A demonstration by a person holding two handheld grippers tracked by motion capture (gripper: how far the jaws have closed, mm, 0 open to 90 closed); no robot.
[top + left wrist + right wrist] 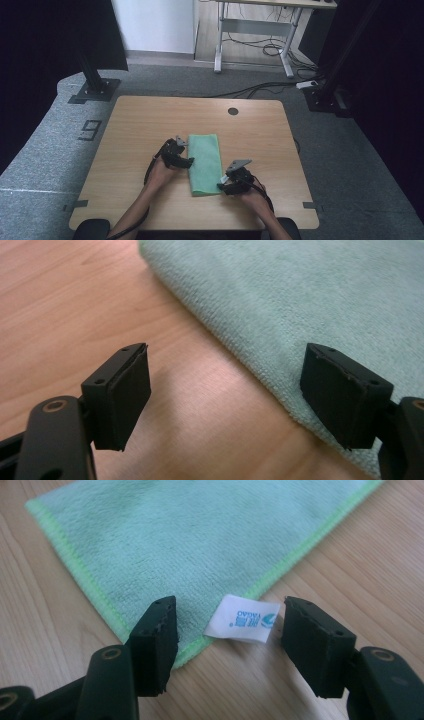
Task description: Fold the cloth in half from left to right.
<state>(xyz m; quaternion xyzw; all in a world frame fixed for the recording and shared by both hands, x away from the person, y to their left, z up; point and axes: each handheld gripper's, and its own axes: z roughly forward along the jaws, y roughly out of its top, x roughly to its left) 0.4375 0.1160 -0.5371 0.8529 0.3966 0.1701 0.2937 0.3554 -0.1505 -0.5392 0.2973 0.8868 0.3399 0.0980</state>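
Leftmost in the high view, a dark number "9" marking (89, 129) on the grey carpet floor (45, 150), beside the pale wooden tabletop (140, 120) with rounded corners.

Further right, the left gripper (189, 161), black, held in a hand coming up from the near edge, resting against the left long edge of the folded mint-green microfibre towel (205, 162). Jaws apart in the left gripper view, nothing clamped: left pad over bare wood, right pad over the towel's rounded folded edge (280, 305), wood visible in the gap between them.

In the middle of the tabletop, the towel itself, lying flat as a narrow upright rectangle, long sides running away from the person, slightly nearer the near edge than the far one.

Right of it, the right gripper (222, 186), also black, with a grey three-cornered plate (239, 164) on top, set at the towel's near right corner. Jaws apart in the right gripper view, gripping nothing: left pad over the bright-green stitched hem of the towel (165, 535), right pad over bare wood, small white care label with blue print (243, 619) lying between them, sticking out from the hem.

Beyond, a small dark round cable hole (233, 111) near the far edge of the tabletop; farther back, a white-framed desk (255, 30) with cables beneath.
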